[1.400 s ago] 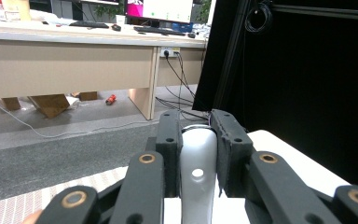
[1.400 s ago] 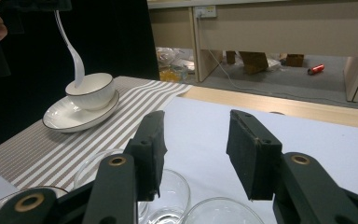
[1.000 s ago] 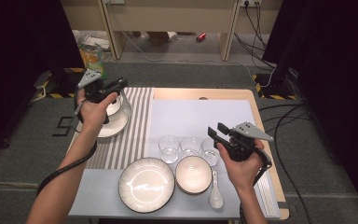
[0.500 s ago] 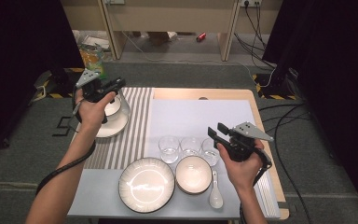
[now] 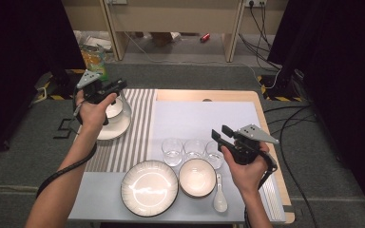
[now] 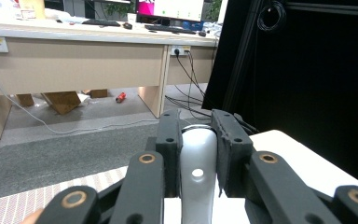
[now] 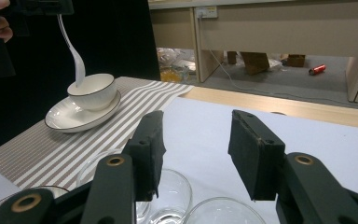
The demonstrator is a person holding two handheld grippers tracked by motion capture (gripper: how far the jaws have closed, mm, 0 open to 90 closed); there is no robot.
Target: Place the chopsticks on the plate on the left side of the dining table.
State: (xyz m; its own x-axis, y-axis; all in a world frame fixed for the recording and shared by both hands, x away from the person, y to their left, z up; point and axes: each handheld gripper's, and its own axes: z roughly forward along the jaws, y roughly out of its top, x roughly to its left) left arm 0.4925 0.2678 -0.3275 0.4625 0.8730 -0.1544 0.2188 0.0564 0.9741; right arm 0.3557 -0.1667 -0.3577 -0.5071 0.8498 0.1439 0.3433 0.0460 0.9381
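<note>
**Operator:** Report status of the place-setting work.

**Inspector:** The left tool (image 5: 105, 90) is clamped on the handle of a white spoon (image 7: 72, 51). The spoon hangs handle-up, its bowl end dipping into the small bowl (image 7: 93, 90) at the far left of the desk (image 5: 204, 97); that bowl sits on a plate (image 7: 67, 119) on the striped mat (image 5: 130, 137). Judged from this, the spoon is nearly placed but not released. The right tool (image 5: 227, 136) hovers above the glasses with its jaws apart and nothing between them.

**Operator:** What remains?

**Inspector:** Probably releasing the spoon into the bowl. Whether the near setting needs further moves cannot be told.

**Operator:** Item count?

**Inspector:** Plates: two, one far left, one near (image 5: 149, 187). Bowls: two, the second (image 5: 197, 176) beside the near plate. Spoons: two, the second (image 5: 219, 195) lying on the desk beside that bowl. Glasses: three in a row (image 5: 172, 151), (image 5: 194, 148), (image 5: 214, 153).
</note>
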